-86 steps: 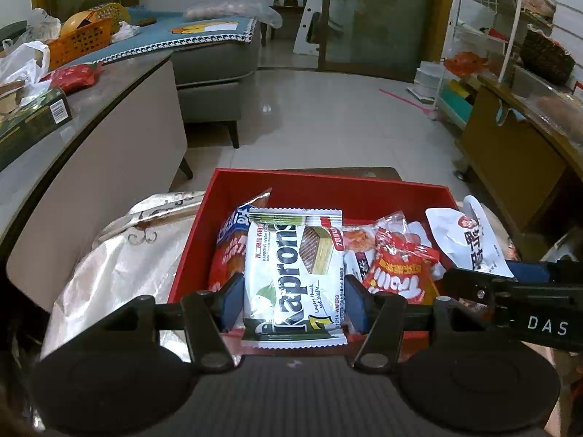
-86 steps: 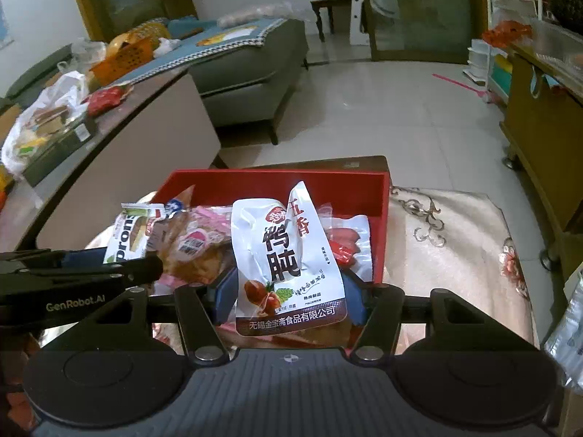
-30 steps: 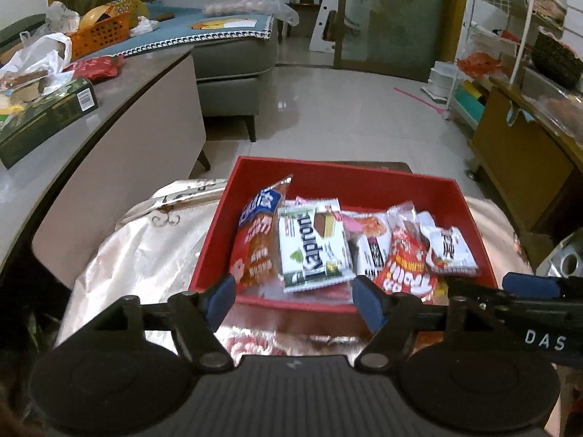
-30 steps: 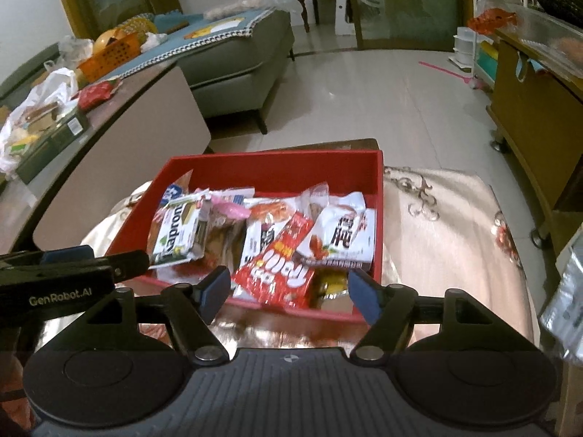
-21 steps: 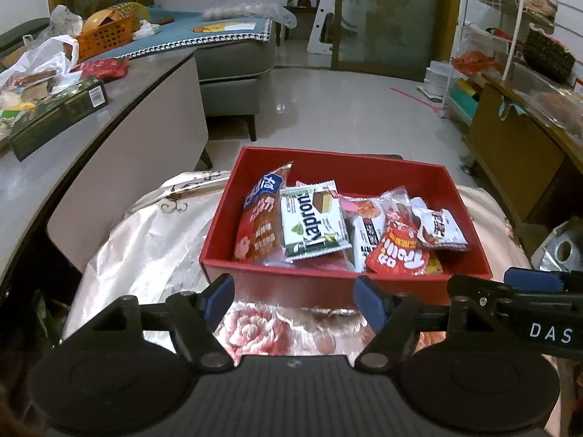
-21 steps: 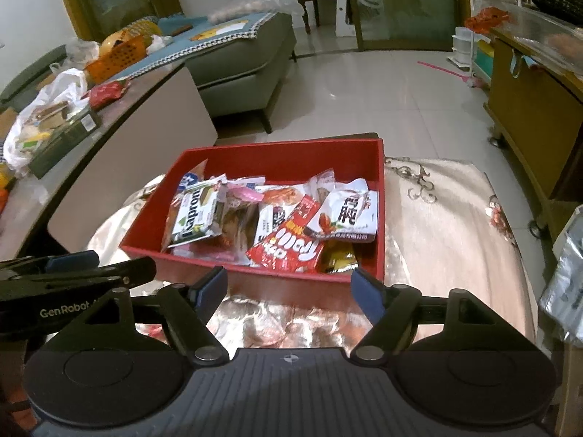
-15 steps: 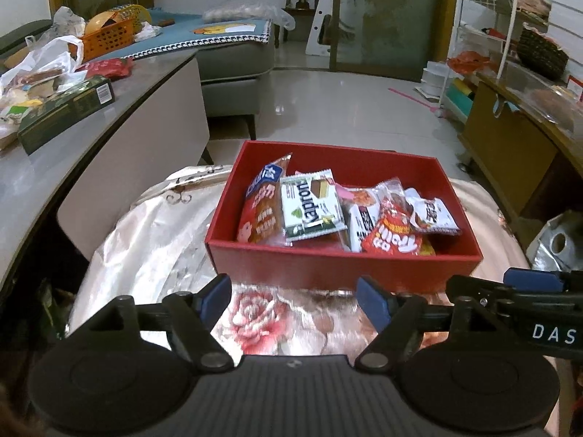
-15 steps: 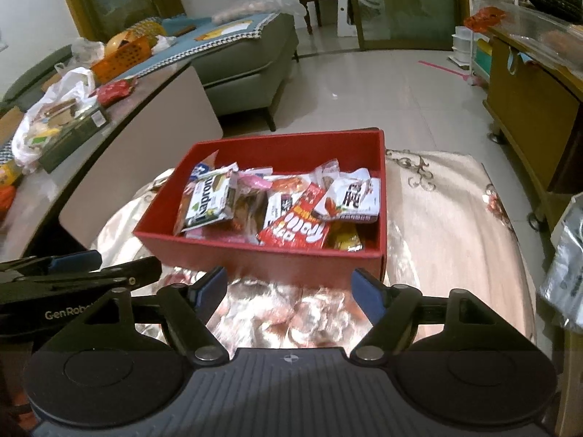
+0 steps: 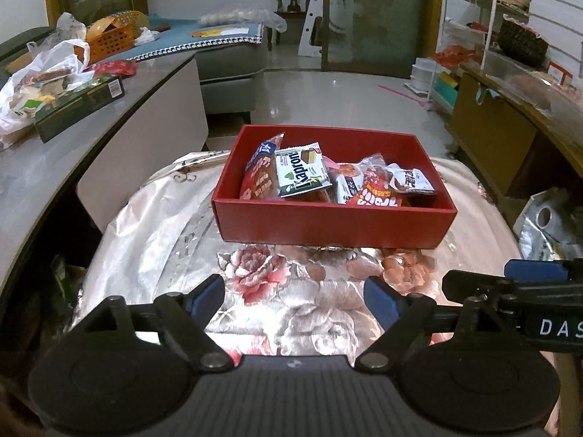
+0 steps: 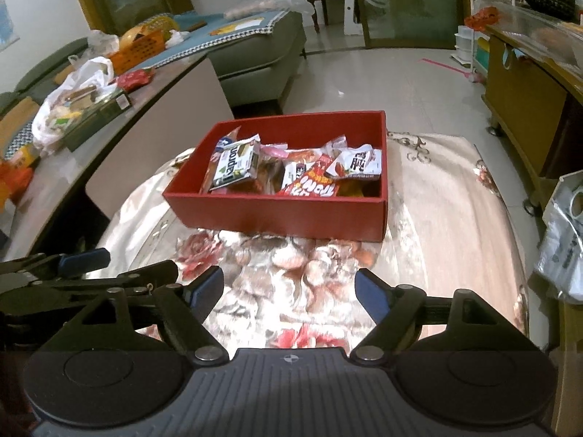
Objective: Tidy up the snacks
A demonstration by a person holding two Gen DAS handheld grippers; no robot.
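Red box (image 9: 333, 224) of snacks – Kapron wafer (image 9: 301, 174) (green-white), both grippers (image 9: 294, 300) (image 10: 289, 291) just opening, empty

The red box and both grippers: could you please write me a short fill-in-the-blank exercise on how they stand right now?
1. The snack packets lie inside the ____ box.
2. The box stands on a cloth printed with ____.
3. Between the fingers of the left gripper and the right gripper there is ____ held.
4. The green and white wafer packet lies toward the box's ____ end in both views.

Missing words: red; flowers; nothing; left
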